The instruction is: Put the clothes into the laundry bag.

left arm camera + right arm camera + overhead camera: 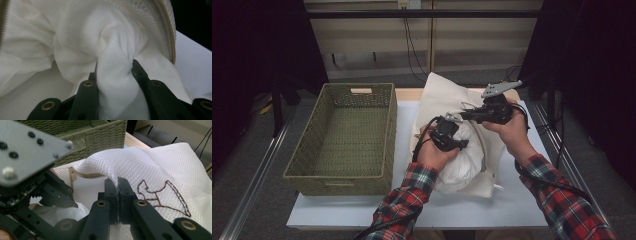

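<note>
The left gripper [113, 75] has its jaws clamped on a bunched fold of white cloth [112, 50], which bulges up between them; the right gripper [117, 192] has its jaws pressed together on the upper edge of a white mesh bag [160, 165], lifting it near the zipper pull [73, 173]; the cloth lies in the bag's open mouth, partly spilling toward the person; the bag, stitched with a brown outline figure [162, 195], rests on the white table [522, 205]; just beside it, on the left, stands a green woven basket [347, 135].
</note>
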Motion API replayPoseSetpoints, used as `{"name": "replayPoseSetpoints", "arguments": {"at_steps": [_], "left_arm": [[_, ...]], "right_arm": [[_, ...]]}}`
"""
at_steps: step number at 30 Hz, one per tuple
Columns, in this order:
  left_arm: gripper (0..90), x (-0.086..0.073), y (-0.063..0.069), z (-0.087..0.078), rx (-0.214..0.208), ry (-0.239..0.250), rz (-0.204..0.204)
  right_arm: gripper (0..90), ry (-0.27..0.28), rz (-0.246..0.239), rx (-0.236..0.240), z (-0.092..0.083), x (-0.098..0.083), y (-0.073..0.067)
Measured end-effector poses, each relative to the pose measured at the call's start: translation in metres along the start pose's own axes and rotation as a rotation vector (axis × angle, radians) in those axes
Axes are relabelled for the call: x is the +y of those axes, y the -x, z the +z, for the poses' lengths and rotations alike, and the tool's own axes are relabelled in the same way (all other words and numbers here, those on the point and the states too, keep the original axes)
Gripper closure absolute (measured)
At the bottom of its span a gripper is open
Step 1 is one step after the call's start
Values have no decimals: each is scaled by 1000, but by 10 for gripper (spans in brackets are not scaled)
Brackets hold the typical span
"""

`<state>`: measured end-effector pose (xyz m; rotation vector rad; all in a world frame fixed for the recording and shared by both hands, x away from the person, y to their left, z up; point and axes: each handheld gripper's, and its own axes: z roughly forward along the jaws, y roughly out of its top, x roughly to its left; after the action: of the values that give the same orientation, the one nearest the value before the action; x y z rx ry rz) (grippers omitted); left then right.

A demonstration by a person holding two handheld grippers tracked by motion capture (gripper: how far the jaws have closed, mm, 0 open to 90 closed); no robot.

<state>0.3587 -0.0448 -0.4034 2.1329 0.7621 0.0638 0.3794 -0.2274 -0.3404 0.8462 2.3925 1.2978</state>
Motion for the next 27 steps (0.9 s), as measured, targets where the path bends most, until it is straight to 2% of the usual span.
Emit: {"name": "replayPoseSetpoints", "arguments": {"at_steps": [3, 5, 6, 8, 11, 13, 18, 20, 23, 27], "left_arm": [[675, -4, -1, 2, 0, -5, 1], [643, -5, -3, 2, -10, -10, -31], [623, -6, -4, 3, -10, -11, -25], [548, -7, -5, 3, -6, -13, -31], [389, -10, -6, 0, -8, 3, -79], [257, -11, -5, -3, 10, -5, -66], [148, -12, -4, -14, 45, -33, -26], [116, -13, -5, -20, 63, -53, -28], [93, -18, -8, -24, 71, -54, -34], [71, -24, -10, -28, 59, -63, -38]], "right_arm": [[874, -1, 3, -1, 0, -2, 1], [874, 0, 6, -1, 1, -2, 1], [874, -4, 6, -3, 1, -2, 1], [874, -5, 0, -4, 2, -2, 0], [874, -10, -1, -4, 4, -1, 0], [874, -10, -4, -3, 5, -2, 0], [874, -12, 5, -2, 9, -3, 0], [874, -14, 7, -3, 10, -3, 1], [874, -19, 3, -5, 10, -2, 1], [874, -20, 1, -5, 11, -1, 1]]}}
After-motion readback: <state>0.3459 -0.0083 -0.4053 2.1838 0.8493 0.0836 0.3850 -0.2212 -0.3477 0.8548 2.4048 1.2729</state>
